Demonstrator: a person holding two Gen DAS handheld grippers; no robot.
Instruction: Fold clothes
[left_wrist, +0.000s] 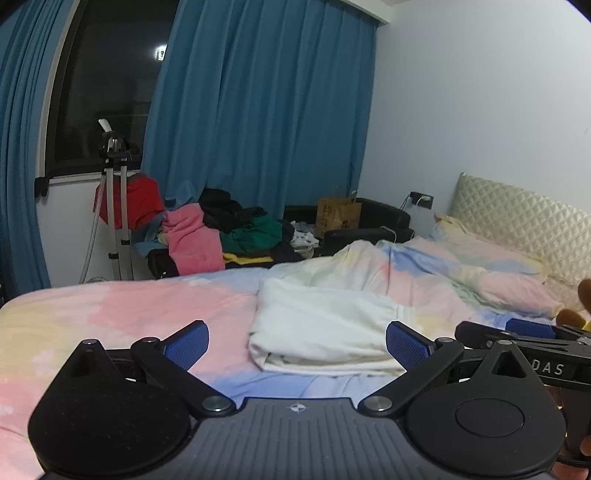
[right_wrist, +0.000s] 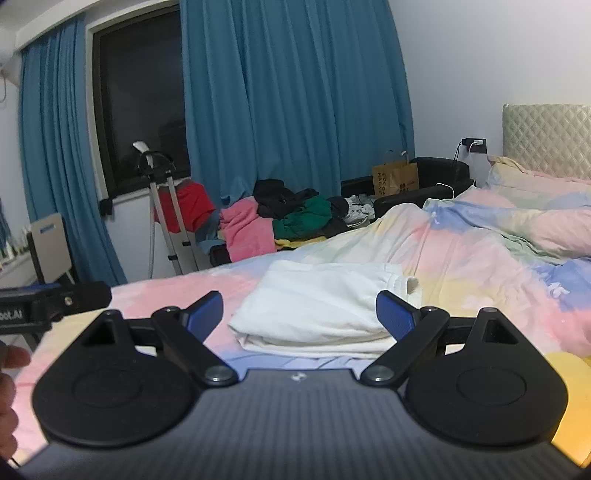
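Note:
A white garment (left_wrist: 325, 328), folded into a flat stack, lies on the pastel bed cover (left_wrist: 122, 314). It also shows in the right wrist view (right_wrist: 321, 306). My left gripper (left_wrist: 297, 341) is open and empty, just short of the garment's near edge. My right gripper (right_wrist: 299, 314) is open and empty, also just in front of the garment. The right gripper's body shows at the right of the left wrist view (left_wrist: 524, 343). The left gripper's body shows at the left of the right wrist view (right_wrist: 44, 302).
A pile of unfolded clothes (left_wrist: 229, 232) in pink, green, black and red lies on a black sofa beyond the bed. A rumpled pastel duvet (right_wrist: 480, 236) and pillows lie to the right by the headboard (left_wrist: 524, 221). A metal stand (left_wrist: 118, 206) is by the window.

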